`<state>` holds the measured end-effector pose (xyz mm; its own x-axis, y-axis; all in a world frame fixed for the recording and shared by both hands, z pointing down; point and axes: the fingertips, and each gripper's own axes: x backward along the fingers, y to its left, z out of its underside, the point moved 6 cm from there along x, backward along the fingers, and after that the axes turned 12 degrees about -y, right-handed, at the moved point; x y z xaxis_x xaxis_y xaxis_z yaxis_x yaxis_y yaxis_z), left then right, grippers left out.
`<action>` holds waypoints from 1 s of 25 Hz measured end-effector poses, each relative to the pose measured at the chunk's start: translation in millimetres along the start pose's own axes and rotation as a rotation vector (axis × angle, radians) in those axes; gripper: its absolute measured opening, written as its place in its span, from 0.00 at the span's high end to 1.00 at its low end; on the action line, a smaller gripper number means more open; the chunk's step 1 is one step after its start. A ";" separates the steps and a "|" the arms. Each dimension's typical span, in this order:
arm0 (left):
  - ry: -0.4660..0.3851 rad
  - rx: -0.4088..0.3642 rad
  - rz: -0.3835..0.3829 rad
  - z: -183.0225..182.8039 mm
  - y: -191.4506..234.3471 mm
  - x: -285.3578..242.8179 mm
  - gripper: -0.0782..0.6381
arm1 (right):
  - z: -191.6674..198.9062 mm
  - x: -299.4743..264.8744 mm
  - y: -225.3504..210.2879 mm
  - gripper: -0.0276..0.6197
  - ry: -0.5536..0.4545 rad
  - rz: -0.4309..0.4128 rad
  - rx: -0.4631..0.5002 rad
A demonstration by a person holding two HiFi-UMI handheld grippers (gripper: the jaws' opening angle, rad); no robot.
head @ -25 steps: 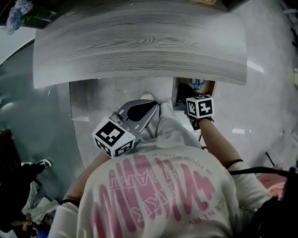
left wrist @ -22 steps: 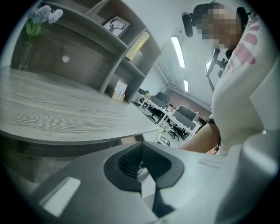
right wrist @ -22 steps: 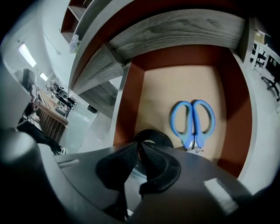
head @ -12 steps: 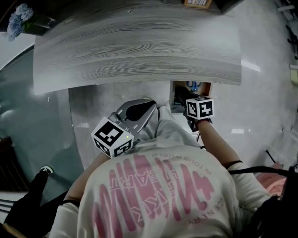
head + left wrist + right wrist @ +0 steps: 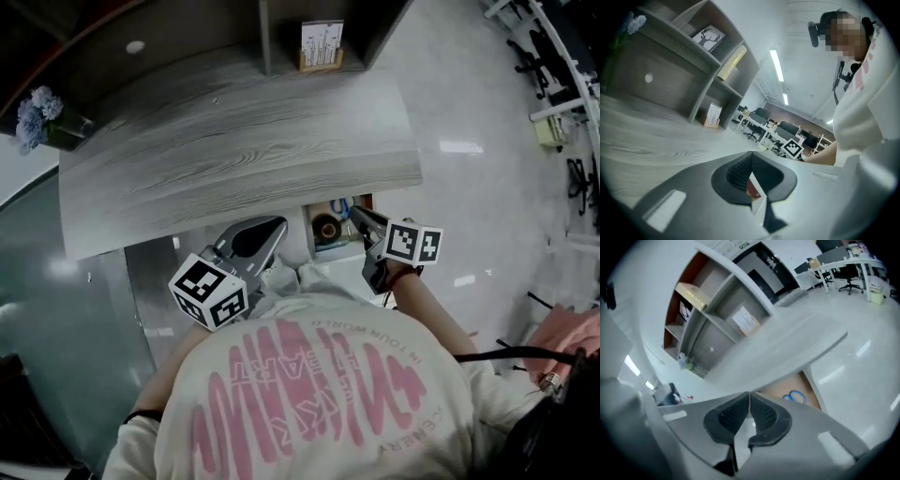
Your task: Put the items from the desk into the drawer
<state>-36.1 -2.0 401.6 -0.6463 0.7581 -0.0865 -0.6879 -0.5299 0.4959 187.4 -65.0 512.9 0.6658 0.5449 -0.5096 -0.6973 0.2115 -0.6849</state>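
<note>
The grey wood desk top [image 5: 234,150] carries no loose items in the head view. Under its right end the drawer [image 5: 367,246] stands open, holding a brown tape roll [image 5: 327,228] and blue scissors [image 5: 341,204]; the scissors [image 5: 794,397] also show in the right gripper view. My right gripper [image 5: 354,211] hovers over the drawer's right side. Its jaws have just been closing and now meet with nothing between them [image 5: 749,393]. My left gripper [image 5: 277,225] is shut and empty [image 5: 751,153], just left of the drawer below the desk edge.
A shelf unit rises behind the desk, with a small card stand [image 5: 321,44] in one bay. Blue flowers [image 5: 37,111] sit at the desk's far left. Glossy floor [image 5: 469,141] lies to the right, with office chairs [image 5: 544,56] beyond it.
Both grippers have risen, the right one more, coming up out of the drawer. The head view has tipped, so the shelf and the drawer's contents now show.
</note>
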 end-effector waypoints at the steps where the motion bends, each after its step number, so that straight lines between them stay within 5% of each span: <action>1: -0.020 -0.006 0.014 -10.2 -0.5 -3.9 0.86 | -18.3 6.4 10.5 0.94 -0.060 -0.036 -0.024; 9: -0.113 -0.072 0.157 -67.1 -31.2 -27.8 0.86 | -167.3 66.3 116.2 0.96 -0.501 -0.456 -0.056; 12: -0.133 -0.113 0.196 -82.7 -41.7 -32.6 0.86 | -198.9 97.9 156.5 0.96 -0.647 -0.696 -0.044; 14: -0.147 -0.136 0.193 -93.6 -43.7 -31.2 0.86 | -204.0 113.0 177.0 0.96 -0.668 -0.762 0.005; 20: -0.180 -0.186 0.107 -122.0 -28.3 -16.9 0.86 | -183.3 116.8 188.0 0.95 -0.570 -0.560 0.335; 25: -0.220 -0.221 0.019 -142.7 -10.6 -0.5 0.86 | -169.2 100.2 170.8 0.95 -0.481 -0.432 0.443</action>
<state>-75.5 -51.0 273.0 -0.5891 0.7988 0.1222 -0.7474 -0.5961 0.2935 180.0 -111.5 256.7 0.7843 0.6113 0.1058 -0.5112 0.7335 -0.4480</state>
